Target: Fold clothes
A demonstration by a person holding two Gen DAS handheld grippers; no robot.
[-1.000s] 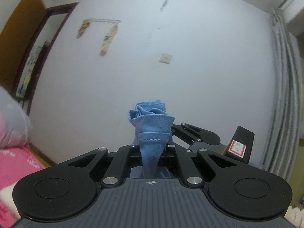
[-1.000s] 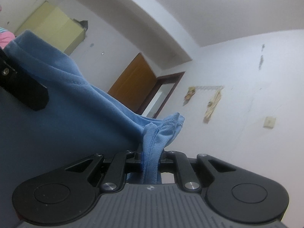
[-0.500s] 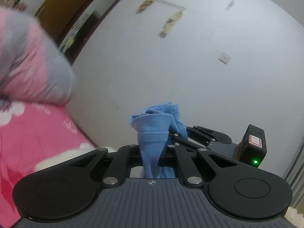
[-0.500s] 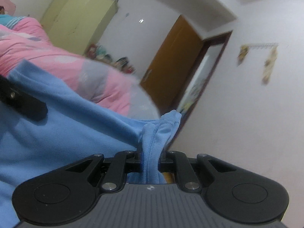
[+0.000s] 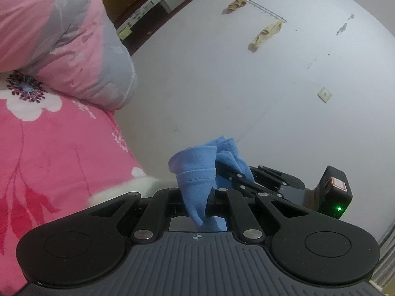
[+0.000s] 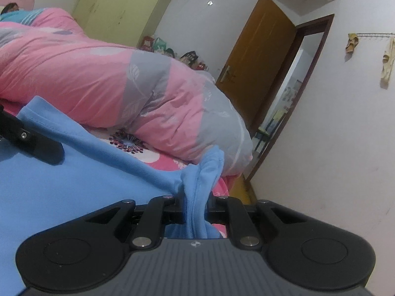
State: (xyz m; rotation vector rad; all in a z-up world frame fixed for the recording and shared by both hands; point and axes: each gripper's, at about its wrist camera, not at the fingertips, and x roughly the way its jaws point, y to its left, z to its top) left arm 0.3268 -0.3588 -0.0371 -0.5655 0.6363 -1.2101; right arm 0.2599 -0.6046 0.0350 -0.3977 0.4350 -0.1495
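Observation:
A light blue garment is held up between both grippers. In the left wrist view my left gripper [image 5: 197, 193] is shut on a bunched hemmed edge of the blue garment [image 5: 195, 170]. Just to the right, my right gripper [image 5: 230, 174] pinches another fold of it. In the right wrist view my right gripper [image 6: 195, 206] is shut on a gathered corner of the blue garment [image 6: 61, 187], which spreads left as a taut sheet. A black finger of the left gripper [image 6: 37, 145] shows at its far edge.
A pink flowered bed sheet [image 5: 49, 148] lies below at the left, with a bulky pink and grey quilt [image 6: 148, 86] piled on it. A white wall [image 5: 246, 86] is ahead. An open brown door [image 6: 259, 61] and a green wardrobe [image 6: 123, 7] stand beyond the bed.
Both grippers have come down and swung toward the bed, still pinching the blue garment. The quilt and pink sheet have come into view where only wall and ceiling showed.

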